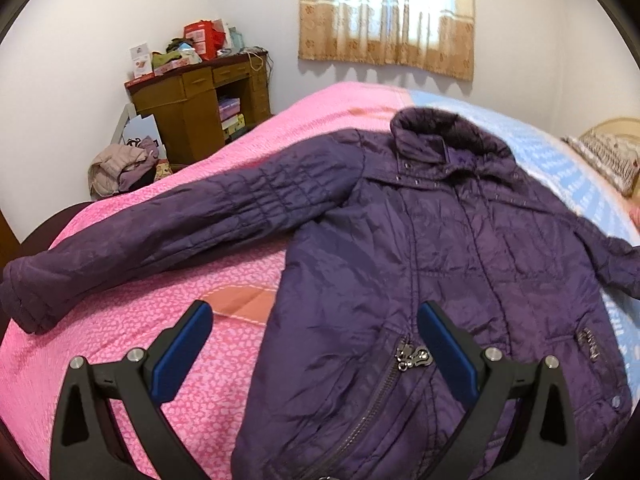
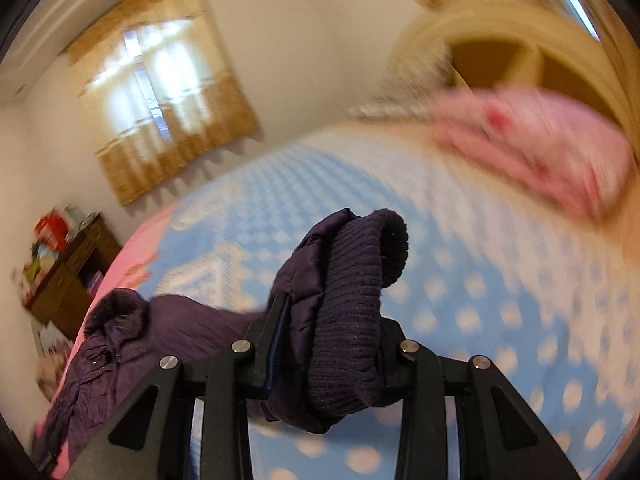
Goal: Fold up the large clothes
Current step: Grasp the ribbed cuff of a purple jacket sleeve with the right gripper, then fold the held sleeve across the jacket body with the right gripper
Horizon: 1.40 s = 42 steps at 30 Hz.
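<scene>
A dark purple quilted jacket (image 1: pixel 420 248) lies front-up on the bed, its collar toward the window and one sleeve (image 1: pixel 132 240) stretched out to the left. My left gripper (image 1: pixel 316 320) hovers open above the jacket's lower front, near the zipper pulls (image 1: pixel 410 358), with nothing between its blue pads. In the right wrist view my right gripper (image 2: pixel 334 312) is shut on the jacket's other sleeve cuff (image 2: pixel 352 292), whose ribbed knit end sticks up between the fingers. The rest of the jacket (image 2: pixel 120 344) trails away to the lower left.
The bed has a pink cover (image 1: pixel 140 340) on the left and a blue patterned one (image 2: pixel 480 300) on the right. A wooden desk (image 1: pixel 200 100) piled with boxes stands in the far corner. Clothes (image 1: pixel 120 168) sit beside it. Pillows (image 2: pixel 532 148) lie at the headboard.
</scene>
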Tool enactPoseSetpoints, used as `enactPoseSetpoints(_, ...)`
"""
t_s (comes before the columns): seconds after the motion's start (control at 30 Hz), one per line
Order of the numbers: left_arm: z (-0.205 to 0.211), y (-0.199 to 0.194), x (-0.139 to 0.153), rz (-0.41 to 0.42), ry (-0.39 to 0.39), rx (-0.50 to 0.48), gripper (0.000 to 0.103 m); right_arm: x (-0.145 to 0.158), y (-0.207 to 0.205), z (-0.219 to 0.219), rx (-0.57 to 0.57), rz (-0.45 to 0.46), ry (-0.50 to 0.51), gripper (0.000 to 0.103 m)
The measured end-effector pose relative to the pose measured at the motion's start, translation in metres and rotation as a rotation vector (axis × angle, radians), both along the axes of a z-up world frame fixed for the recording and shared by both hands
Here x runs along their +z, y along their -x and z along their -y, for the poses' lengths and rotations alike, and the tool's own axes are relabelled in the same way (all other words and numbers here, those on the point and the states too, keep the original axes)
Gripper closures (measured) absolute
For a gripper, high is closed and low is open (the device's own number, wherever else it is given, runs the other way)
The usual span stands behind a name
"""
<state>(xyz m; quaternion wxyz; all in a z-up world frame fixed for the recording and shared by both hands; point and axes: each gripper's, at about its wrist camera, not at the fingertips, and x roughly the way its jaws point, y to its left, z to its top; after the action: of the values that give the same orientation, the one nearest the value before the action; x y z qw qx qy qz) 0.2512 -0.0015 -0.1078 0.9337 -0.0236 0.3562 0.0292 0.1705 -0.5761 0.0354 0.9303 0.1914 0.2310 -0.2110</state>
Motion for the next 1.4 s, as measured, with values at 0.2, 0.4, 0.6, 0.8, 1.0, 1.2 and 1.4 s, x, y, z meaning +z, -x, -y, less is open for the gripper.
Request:
enactPoseSetpoints(0.2, -0.012, 0.003, 0.011, 0.028, 0.055, 0.005, 0.000, 0.085, -0.060, -0.104, 0.210, 0.050, 0.234, 0.068)
enactPoseSetpoints(0.4, -0.033, 0.003, 0.010, 0.043, 0.083, 0.029, 0.000, 0.118, -0.101, -0.233, 0.446, 0.044, 0.420, 0.069)
enactPoseSetpoints(0.6, -0.052, 0.006, 0.007, 0.054, 0.114, 0.055, 0.000, 0.087, -0.139, -0.364, 0.700, -0.047, 0.564, 0.069)
enactPoseSetpoints(0.8, -0.071, 0.008, -0.003, 0.045, 0.133, 0.085, 0.000, 0.015, -0.173, -0.441, 0.841, -0.163, 0.620, 0.069)
enactPoseSetpoints(1.0, -0.079, 0.011, -0.009, 0.028, 0.110, 0.102, 0.000, -0.083, -0.216, -0.499, 0.953, -0.257, 0.518, 0.063)
enactPoseSetpoints(1.2, -0.081, 0.014, -0.011, 0.008, 0.050, 0.101, 0.000, -0.126, -0.211, -0.511, 1.042, -0.305, 0.265, 0.039)
enactPoseSetpoints(1.4, -0.065, 0.003, 0.007, 0.040, -0.017, 0.060, 0.000, -0.109, -0.169, -0.451, 1.027, -0.264, 0.265, 0.039)
